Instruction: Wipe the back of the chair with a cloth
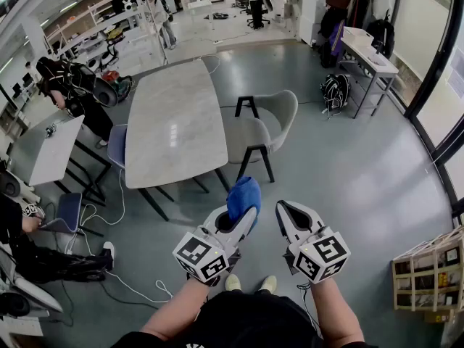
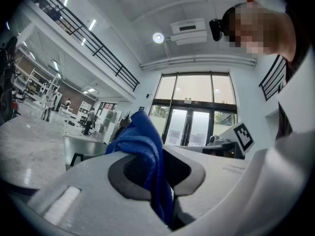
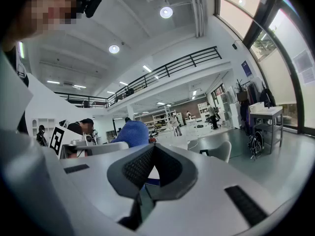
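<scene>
cloth (image 1: 244,193) blue, bunched, pinched in left gripper (image 1: 243,216); right gripper (image 1: 287,214) closed, empty.

Two grippers – left gripper (image 1: 241,217), right gripper (image 1: 287,209). One blue cloth (image 1: 243,194). Three chairs: one grey chair (image 1: 264,125), a near blue chair (image 1: 117,145), a far blue chair (image 1: 70,210). Three tables – marble table (image 1: 174,122), white table (image 1: 43,151), white desk (image 1: 371,55). One backpack (image 1: 335,91).

A long pale tabletop (image 1: 174,125) stands mid-floor, and a black backpack (image 1: 334,91) lies beside a white desk (image 1: 368,52).
</scene>
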Action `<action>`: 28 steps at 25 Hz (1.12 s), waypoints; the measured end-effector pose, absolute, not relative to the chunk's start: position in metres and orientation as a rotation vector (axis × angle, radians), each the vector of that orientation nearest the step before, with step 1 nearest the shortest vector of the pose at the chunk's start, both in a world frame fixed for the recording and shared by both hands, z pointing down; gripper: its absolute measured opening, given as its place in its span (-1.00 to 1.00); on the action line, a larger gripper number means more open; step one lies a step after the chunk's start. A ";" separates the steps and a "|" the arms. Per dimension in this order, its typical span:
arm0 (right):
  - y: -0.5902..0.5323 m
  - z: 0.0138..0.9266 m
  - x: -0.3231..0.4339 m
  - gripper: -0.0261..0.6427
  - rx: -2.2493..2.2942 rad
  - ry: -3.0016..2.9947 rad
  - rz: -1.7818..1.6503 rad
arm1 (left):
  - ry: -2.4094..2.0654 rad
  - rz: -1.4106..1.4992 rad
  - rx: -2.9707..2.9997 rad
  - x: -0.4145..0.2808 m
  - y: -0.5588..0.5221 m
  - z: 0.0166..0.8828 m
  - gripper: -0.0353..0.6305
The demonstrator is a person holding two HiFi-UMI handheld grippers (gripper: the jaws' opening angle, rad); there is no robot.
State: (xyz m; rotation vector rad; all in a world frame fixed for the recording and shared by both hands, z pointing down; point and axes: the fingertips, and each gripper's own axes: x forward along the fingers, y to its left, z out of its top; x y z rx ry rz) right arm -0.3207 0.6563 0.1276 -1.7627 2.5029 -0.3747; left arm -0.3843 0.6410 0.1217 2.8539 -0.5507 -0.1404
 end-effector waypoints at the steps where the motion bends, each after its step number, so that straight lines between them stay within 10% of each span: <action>1: 0.657 0.128 -0.319 -0.88 -1.766 2.503 -0.371 | -0.550 -0.139 2.854 -0.383 0.642 0.122 -0.72; 28: 0.686 0.129 -0.198 -0.88 -1.777 2.298 -0.412 | -0.691 -0.124 2.840 -0.337 0.631 0.127 -0.72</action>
